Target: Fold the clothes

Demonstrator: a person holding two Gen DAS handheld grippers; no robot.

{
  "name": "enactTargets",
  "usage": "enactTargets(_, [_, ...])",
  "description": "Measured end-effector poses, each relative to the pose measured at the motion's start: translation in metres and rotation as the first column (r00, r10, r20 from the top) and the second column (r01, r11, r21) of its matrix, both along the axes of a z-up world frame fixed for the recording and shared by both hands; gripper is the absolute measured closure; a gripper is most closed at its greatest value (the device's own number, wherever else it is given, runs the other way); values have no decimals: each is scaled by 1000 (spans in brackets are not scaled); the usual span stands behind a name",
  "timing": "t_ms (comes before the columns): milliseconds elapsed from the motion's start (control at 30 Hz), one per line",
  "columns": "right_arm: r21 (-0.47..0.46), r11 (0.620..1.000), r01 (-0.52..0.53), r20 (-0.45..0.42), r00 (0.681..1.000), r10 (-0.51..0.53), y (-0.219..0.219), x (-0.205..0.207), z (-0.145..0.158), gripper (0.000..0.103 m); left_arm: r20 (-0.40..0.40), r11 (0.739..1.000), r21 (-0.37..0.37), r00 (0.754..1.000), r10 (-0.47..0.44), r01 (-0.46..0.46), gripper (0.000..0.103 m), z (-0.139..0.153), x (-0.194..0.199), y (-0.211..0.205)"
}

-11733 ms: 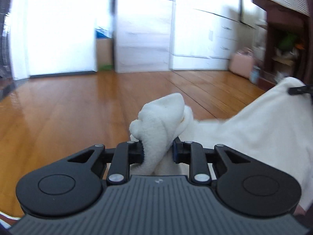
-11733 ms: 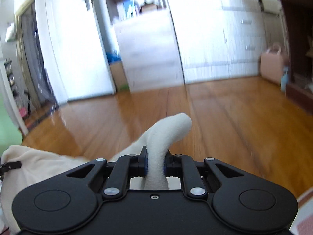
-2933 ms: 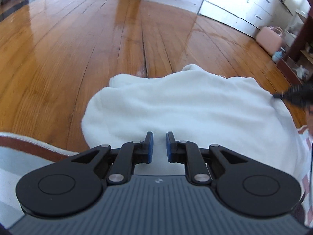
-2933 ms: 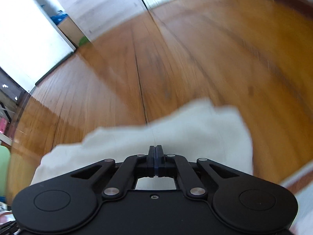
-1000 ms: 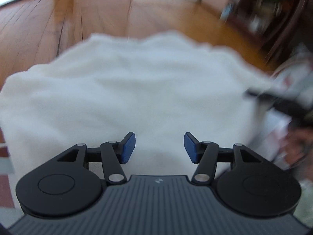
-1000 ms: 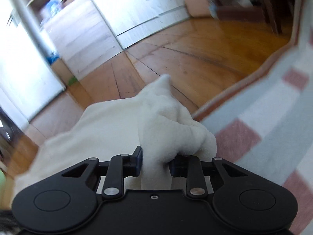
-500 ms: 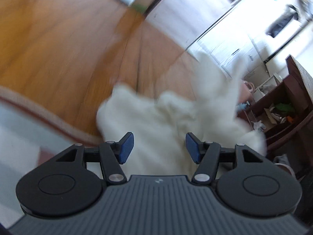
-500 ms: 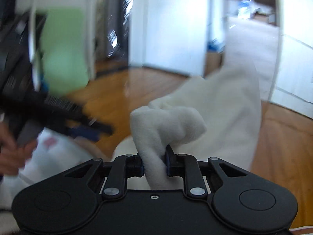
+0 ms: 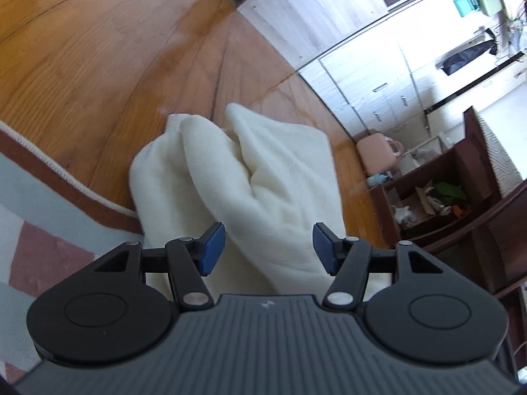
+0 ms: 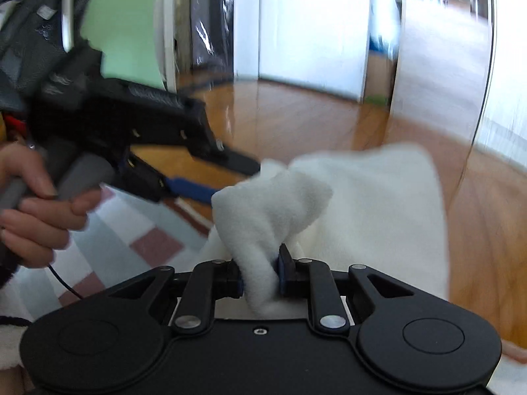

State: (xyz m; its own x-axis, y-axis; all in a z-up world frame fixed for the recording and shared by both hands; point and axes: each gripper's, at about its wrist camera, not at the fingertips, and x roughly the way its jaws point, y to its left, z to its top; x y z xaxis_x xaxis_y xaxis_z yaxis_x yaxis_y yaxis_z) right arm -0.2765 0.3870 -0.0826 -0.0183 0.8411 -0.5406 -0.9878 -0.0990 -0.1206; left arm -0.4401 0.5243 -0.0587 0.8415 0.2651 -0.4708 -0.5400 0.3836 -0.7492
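A white fleece garment [image 9: 263,177] hangs bunched in folds just ahead of my left gripper [image 9: 268,247], which is open, its blue pads wide apart with cloth passing between them. In the right wrist view my right gripper [image 10: 260,278] is shut on a thick bunch of the same white fleece garment [image 10: 378,204], which rises above the fingers and spreads to the right. The left gripper [image 10: 210,177] shows there too, held by a person's hand [image 10: 36,210], its blue-padded fingers [image 10: 191,189] reaching the cloth's left edge.
A striped grey, white and pink rug [image 9: 39,210] lies at the lower left, with wooden floor [image 9: 82,49] beyond. White cupboards [image 9: 378,65], a pink bag [image 9: 377,151] and a dark wooden shelf unit [image 9: 461,191] stand to the right. A green panel [image 10: 128,26] stands by a doorway.
My right gripper took hold of the fleece and lifted it, swinging left. My left gripper opened wide and now points at the raised, bunched cloth.
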Motion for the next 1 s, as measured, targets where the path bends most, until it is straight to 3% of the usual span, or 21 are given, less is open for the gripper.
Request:
enactTargets(33, [16,1000,-24,98,995,22,-4,-11,1,81,-12,1000,12,1000,-27,27,47,4,4,-3])
enactTargets(67, [1,999,-34,141,989,33,-4,-18,-3,81,-25,998,23,998,-53,53,47,8,8,-6])
enactTargets(200, [-96,995,-17,43,999,21,5,-16,-29,81,-47,991,71,993,-107,110,45,21,21,-19])
enactTargets(300, [-69,998,-3,7,1000,3,1,-18,-28,81,-83,985,89,987,-137,145,44,22,30,-24])
enactTargets(367, [-64,998,-13,-18,1000,11,1,-22,-26,80,-237,976,88,956,-174,200,37,17,40,-29])
enactTargets(433, [-80,996,-31,-98,995,23,3,-23,-29,79,-396,971,72,900,-183,229,48,7,49,-33])
enactTargets(467, [-90,995,-30,-113,993,19,0,-21,-29,79,-462,975,60,872,-162,213,48,-1,50,-35])
enactTargets(500, [-99,995,-17,-96,995,7,-6,-17,-29,77,-481,978,47,863,-154,201,48,-5,48,-36])
enactTargets(600, [-125,992,23,-45,999,-29,-26,-6,-27,72,-499,981,47,855,-138,186,48,-5,44,-41])
enactTargets(733, [-157,985,78,25,997,-75,-53,10,-24,51,-524,983,71,844,-110,172,48,-3,44,-48])
enactTargets(900, [-190,970,148,115,985,-128,-86,29,-21,50,-523,984,84,848,-88,155,48,-3,43,-49])
enactTargets(1000, [-230,957,174,193,972,-130,-90,28,-36,44,-522,985,93,850,-76,145,49,-3,43,-50])
